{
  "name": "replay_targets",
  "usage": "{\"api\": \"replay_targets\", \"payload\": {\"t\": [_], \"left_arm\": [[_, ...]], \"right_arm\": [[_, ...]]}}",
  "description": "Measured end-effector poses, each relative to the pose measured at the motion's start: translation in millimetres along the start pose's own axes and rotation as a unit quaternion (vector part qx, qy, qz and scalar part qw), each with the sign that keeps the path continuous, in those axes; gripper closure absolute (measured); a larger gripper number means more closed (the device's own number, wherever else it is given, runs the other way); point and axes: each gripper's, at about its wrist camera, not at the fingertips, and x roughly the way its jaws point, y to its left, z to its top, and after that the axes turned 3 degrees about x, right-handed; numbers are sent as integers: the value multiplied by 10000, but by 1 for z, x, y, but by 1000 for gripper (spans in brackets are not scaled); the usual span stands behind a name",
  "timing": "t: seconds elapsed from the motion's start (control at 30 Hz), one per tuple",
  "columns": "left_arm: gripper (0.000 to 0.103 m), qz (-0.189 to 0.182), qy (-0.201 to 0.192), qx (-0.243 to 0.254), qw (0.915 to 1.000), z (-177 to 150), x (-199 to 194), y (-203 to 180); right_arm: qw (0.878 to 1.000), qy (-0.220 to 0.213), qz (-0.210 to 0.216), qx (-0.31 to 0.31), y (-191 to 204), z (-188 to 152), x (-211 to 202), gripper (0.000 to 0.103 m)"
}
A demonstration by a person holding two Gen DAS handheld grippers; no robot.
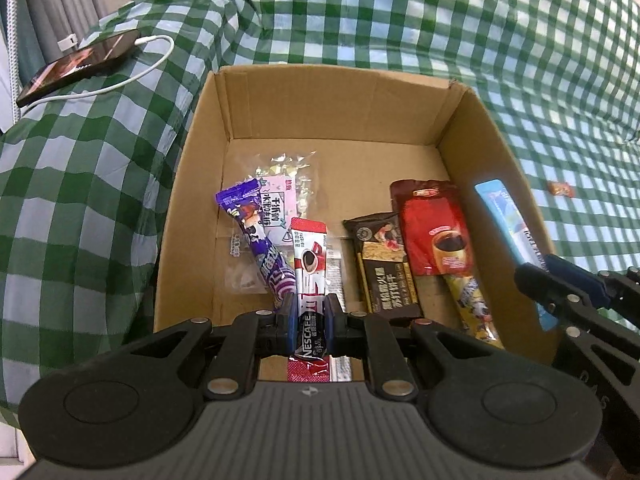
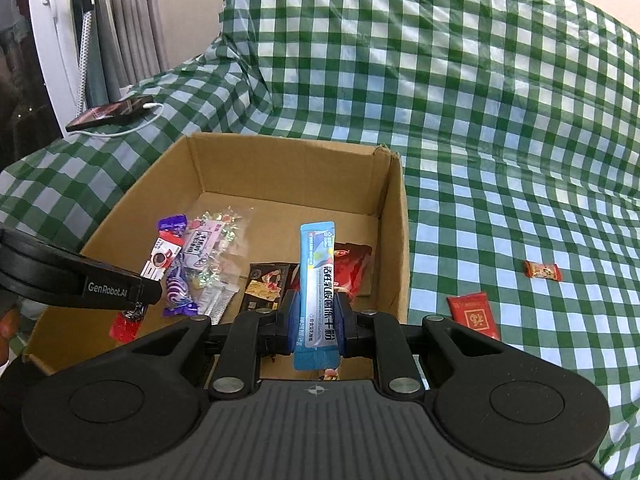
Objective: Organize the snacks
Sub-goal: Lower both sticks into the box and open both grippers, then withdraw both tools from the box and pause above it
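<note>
A red-and-white Nescafé coffee stick (image 1: pixel 310 300) is clamped between the pads of the left gripper (image 1: pixel 311 320), over the cardboard box (image 1: pixel 496 168) of snacks. Further right, a blue sachet (image 2: pixel 318 292) is pinched upright by the right gripper (image 2: pixel 316 326) — above the box's right side.

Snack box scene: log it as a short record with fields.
surface: checked cloth
box: open, holds several snack packets
left claw: shut on Nescafe stick, over box
right claw: shut on blue stick, over box
outside box: red packet, small candy
far left: phone, cable plugged in
</note>
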Motion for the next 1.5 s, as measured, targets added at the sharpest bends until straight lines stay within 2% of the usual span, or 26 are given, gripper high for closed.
{"api": "replay_targets", "payload": {"t": [0.13,0.17,0.2,0.23,0.27,0.3,0.33,0.37,0.6,0.67,0.87,0.97,1.23,1.5], "left_arm": [[87,172,7,55,9998,4,9,-1],[76,238,12,57,9997,5,10,0],[50,323,22,66,9995,6,10,0],[33,426,-15,59,9991,6,7,0],[3,549,-102,34,9984,6,3,0],[0,660,-256,-11,9975,4,-4,0],[0,719,-387,-39,9967,1,-10,1],[0,729,-406,-25,9965,-3,-15,1],[0,436,135,-150,9988,-48,-42,1],[0,344,137,-260,9990,-65,-54,-1],[0,621,-70,-240,9978,-94,-83,0],[0,611,-255,-198,9976,-104,-100,-2],[0,673,-669,-103,9954,-122,-137,-11],[0,687,-800,-194,9942,-143,-159,-16]], "right_arm": [[10000,56,-1,30,-5,2,11,81],[10000,59,16,28,-5,3,13,81],[10000,51,10,36,-6,5,14,79],[10000,56,-25,58,-7,6,15,66],[9999,77,-67,93,-8,8,14,46],[9998,66,-108,153,-9,9,11,39],[9997,27,-129,211,-12,10,6,31],[9996,-9,-134,244,-13,10,1,28],[9991,115,-43,398,-6,-9,-46,11],[9991,103,-40,415,1,-19,-61,5],[9998,4,-40,175,26,-40,-97,0],[9996,-194,-189,111,32,-45,-114,0],[9982,-557,-207,37,39,-59,-155,0],[9963,-839,-170,-47,44,-74,-183,0]]}}
